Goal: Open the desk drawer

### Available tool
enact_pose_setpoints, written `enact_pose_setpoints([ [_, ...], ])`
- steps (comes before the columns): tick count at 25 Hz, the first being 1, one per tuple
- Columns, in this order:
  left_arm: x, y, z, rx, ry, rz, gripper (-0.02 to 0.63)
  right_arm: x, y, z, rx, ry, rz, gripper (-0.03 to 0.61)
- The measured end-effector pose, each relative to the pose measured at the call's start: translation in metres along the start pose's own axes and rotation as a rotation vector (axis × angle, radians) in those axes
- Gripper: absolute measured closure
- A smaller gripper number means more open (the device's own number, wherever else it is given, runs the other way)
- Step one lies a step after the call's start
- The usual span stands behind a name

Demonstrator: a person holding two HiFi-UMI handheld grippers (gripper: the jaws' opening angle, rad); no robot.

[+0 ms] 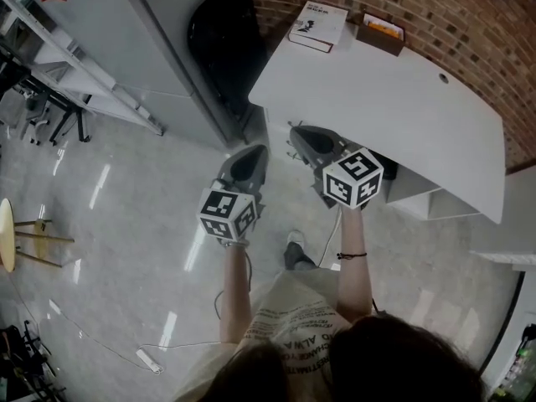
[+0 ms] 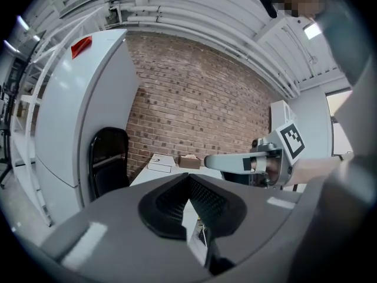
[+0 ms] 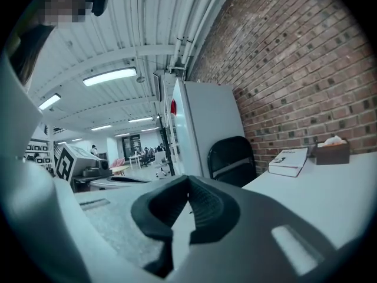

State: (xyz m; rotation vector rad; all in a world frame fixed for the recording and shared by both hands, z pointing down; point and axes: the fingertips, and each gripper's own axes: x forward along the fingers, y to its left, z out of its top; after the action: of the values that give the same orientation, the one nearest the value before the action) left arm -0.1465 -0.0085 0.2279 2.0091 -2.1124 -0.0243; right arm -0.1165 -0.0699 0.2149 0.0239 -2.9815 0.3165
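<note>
A white desk [image 1: 394,99] stands at the upper right of the head view, against a brick wall. Under its near edge shows part of a white drawer unit [image 1: 416,196]; the desktop hides most of it, and I see no handle. My right gripper [image 1: 296,132] is shut and empty, held in the air at the desk's near left corner. My left gripper [image 1: 256,154] hangs just left of it over the floor, also shut on nothing. In the left gripper view the jaws [image 2: 188,180] meet at the tip, and the right gripper [image 2: 212,161] crosses ahead. The right gripper view shows its own jaws [image 3: 188,181] closed.
A book [image 1: 318,25] and a brown tissue box [image 1: 378,33] lie at the desk's far edge. A black chair [image 1: 222,36] stands left of the desk, beside a tall white cabinet [image 1: 126,32]. A wooden stool [image 1: 7,234] and a cable with a power strip [image 1: 149,360] are on the floor.
</note>
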Motion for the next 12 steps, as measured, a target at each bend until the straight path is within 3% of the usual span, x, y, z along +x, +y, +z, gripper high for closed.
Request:
enact_pose_setpoints([
  [12,0.066,-0.008,0.0,0.012,0.051,-0.084,0.615,-0.001,-0.058,0.003,0.052,-0.021,-0.07,0.575],
])
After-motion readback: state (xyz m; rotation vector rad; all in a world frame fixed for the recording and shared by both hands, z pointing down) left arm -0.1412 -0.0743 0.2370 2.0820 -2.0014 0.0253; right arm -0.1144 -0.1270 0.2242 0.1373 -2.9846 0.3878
